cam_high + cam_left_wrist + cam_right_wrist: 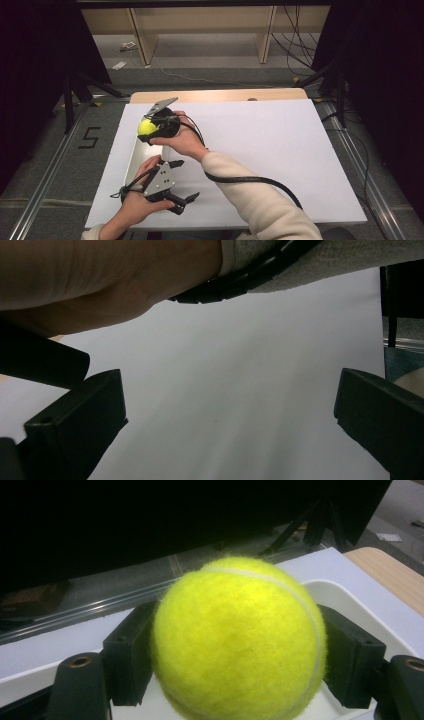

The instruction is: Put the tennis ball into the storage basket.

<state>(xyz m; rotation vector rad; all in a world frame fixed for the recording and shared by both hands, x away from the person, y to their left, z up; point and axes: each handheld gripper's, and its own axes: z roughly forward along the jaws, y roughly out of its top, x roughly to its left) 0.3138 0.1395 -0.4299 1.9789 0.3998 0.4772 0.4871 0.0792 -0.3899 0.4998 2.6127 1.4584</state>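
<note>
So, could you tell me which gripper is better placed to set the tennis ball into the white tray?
The right gripper: it already grips the tennis ball above the white tray. The left gripper is open, pointing away.

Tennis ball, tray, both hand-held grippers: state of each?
Tennis ball: clamped between the right jaws, held over the tray.
Right hand-held gripper: shut on the tennis ball.
Left hand-held gripper: open, jaws wide apart, nothing between them.
White tray: flat on the table's left edge; contents hidden by hands.
</note>
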